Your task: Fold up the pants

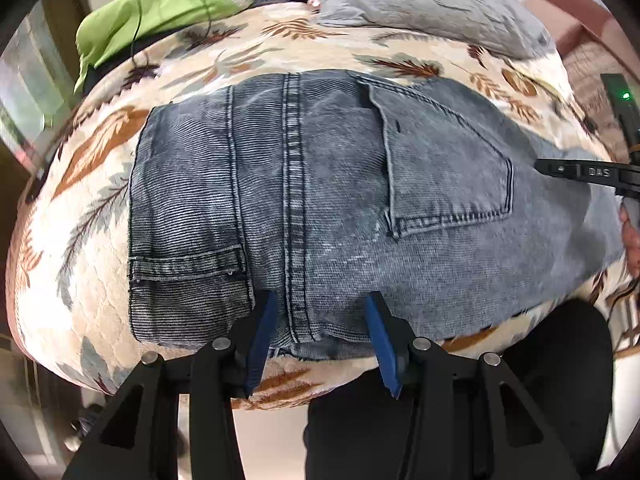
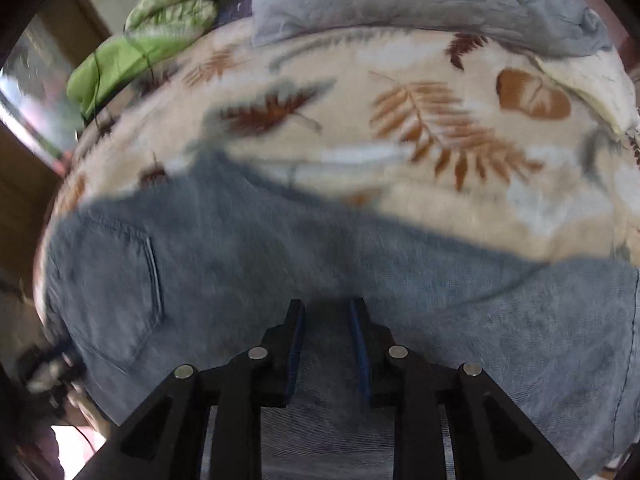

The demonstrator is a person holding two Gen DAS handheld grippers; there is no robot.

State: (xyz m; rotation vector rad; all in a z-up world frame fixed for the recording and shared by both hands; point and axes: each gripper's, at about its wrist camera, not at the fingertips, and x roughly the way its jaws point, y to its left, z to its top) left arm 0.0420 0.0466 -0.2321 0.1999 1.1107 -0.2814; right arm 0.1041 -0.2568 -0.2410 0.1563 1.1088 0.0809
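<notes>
Jeans lie flat on the leaf-print blanket, both grippers at the near edge and holding nothing.

The jeans [image 1: 320, 200] are spread with the back side up on the blanket [image 1: 100, 152] of the bed, the back pocket [image 1: 448, 168] and the middle seam clearly seen; they look already doubled leg on leg, though I cannot be sure. The left gripper [image 1: 320, 320] has its jaws wide apart, one on each side of the seam at the near edge. The right gripper [image 2: 326, 328] is over the leg part, its jaws a little apart with no cloth between them; this view is blurred. For a good fold, I think each gripper should take all layers of the edge together, lift at the same height, and carry the cloth across without a twist. A grey pillow [image 1: 432, 0] and a green cloth [image 1: 152, 12] lie well apart, at the far side.
</notes>
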